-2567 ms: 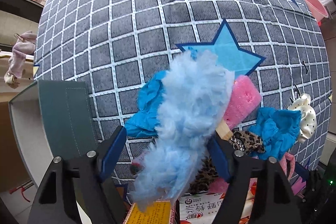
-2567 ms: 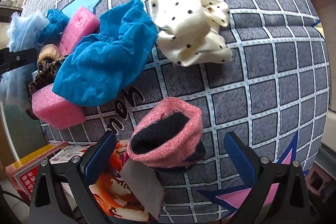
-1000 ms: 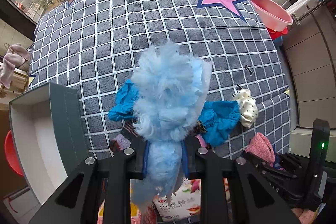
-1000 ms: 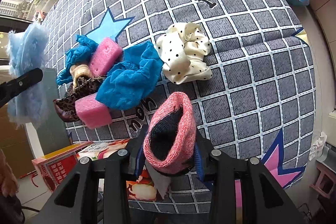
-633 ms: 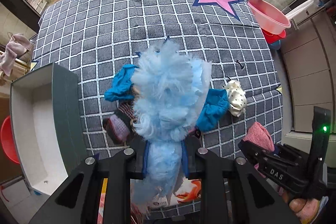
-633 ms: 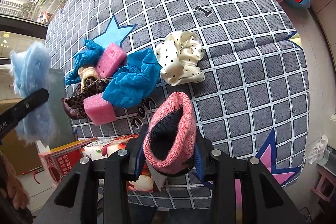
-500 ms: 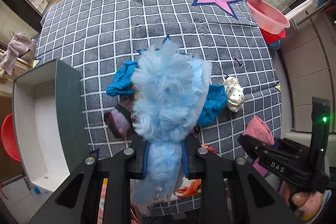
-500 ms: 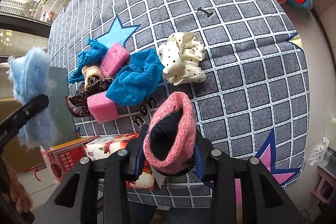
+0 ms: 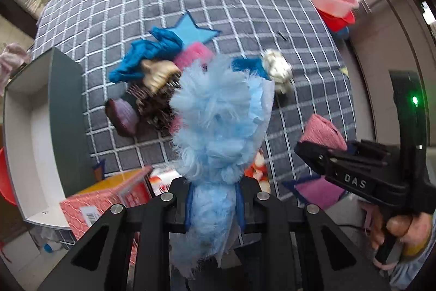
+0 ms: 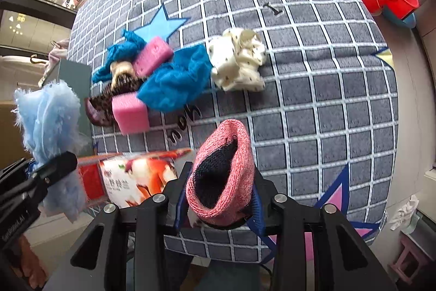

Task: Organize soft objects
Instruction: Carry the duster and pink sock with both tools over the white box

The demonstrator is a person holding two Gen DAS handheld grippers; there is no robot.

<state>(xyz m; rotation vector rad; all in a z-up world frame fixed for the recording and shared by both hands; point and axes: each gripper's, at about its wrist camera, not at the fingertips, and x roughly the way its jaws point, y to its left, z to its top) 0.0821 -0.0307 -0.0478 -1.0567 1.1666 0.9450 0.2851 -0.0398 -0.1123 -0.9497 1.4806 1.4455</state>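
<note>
Pinching a fluffy light-blue piece (image 9: 218, 124), the left gripper (image 9: 214, 205) hangs above the near edge of the bed (image 9: 136, 7), close to the near-left corner where the open box (image 9: 38, 132) sits. The right gripper (image 10: 218, 206) is clamped on a pink knitted cuff (image 10: 220, 171) over the same near edge. Left on the quilt, toward the left edge, is a heap: blue cloths (image 10: 174, 81), two pink foam blocks (image 10: 130, 113), a leopard-print item (image 10: 103, 102) and a spotted cream scrunchie (image 10: 239, 64).

The risk, as I judge it, is the fluff: its grip is only on a narrow waist of loose fibres, so it could slip or shed on the way to the box. Its long tail may also catch the box wall or the red carton (image 9: 109, 195) at the edge. The cuff looks securely held.
</note>
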